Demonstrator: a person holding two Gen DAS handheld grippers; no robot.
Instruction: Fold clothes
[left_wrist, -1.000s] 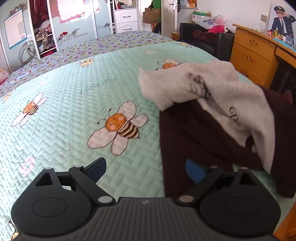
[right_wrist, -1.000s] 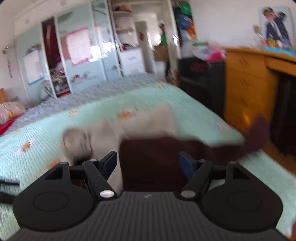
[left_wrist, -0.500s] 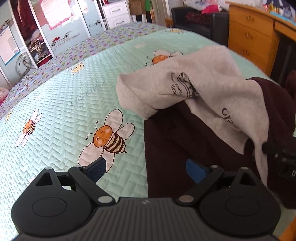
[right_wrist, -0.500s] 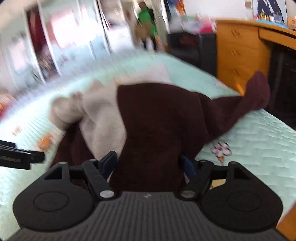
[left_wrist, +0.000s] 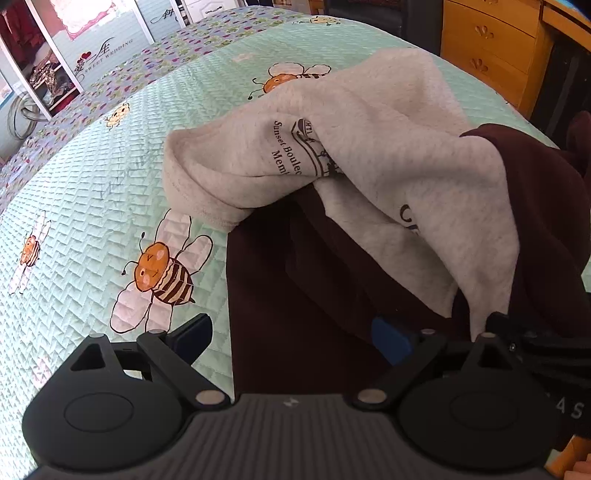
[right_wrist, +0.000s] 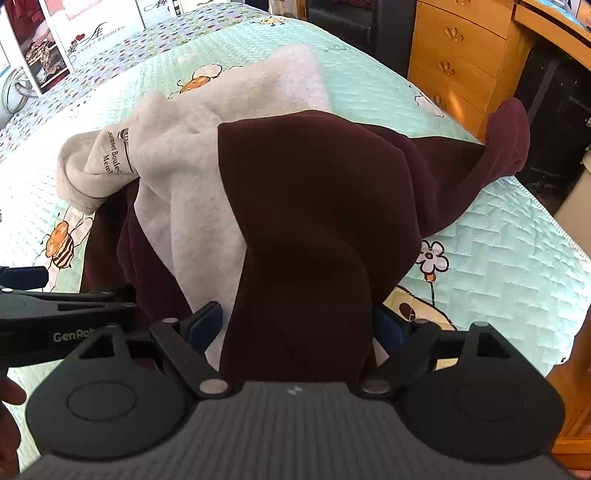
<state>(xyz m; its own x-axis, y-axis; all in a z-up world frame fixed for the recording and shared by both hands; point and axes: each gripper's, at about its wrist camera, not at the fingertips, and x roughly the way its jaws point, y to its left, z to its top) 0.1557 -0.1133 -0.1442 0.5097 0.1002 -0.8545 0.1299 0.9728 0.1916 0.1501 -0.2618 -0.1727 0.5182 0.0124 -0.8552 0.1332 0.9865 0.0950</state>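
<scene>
A dark maroon garment (left_wrist: 295, 295) lies on the bed with a light grey printed sweatshirt (left_wrist: 369, 147) draped over it. My left gripper (left_wrist: 291, 338) is open, its jaws wide apart over the maroon fabric's near edge. In the right wrist view the maroon garment (right_wrist: 314, 206) bulges up between the jaws of my right gripper (right_wrist: 295, 325), which stand wide apart around it. The grey sweatshirt (right_wrist: 192, 155) lies to its left. The left gripper's side (right_wrist: 55, 306) shows at the left edge.
The bed has a mint green quilt (left_wrist: 92, 184) with bee prints. A wooden dresser (right_wrist: 461, 62) stands close along the bed's right side. A black chair (right_wrist: 351, 18) and wardrobes (left_wrist: 74, 37) stand beyond the bed's far end.
Both grippers have moved closer to the clothes. The maroon fabric now bulges up between the right gripper's jaws. The right gripper now shows at the left view's right edge.
</scene>
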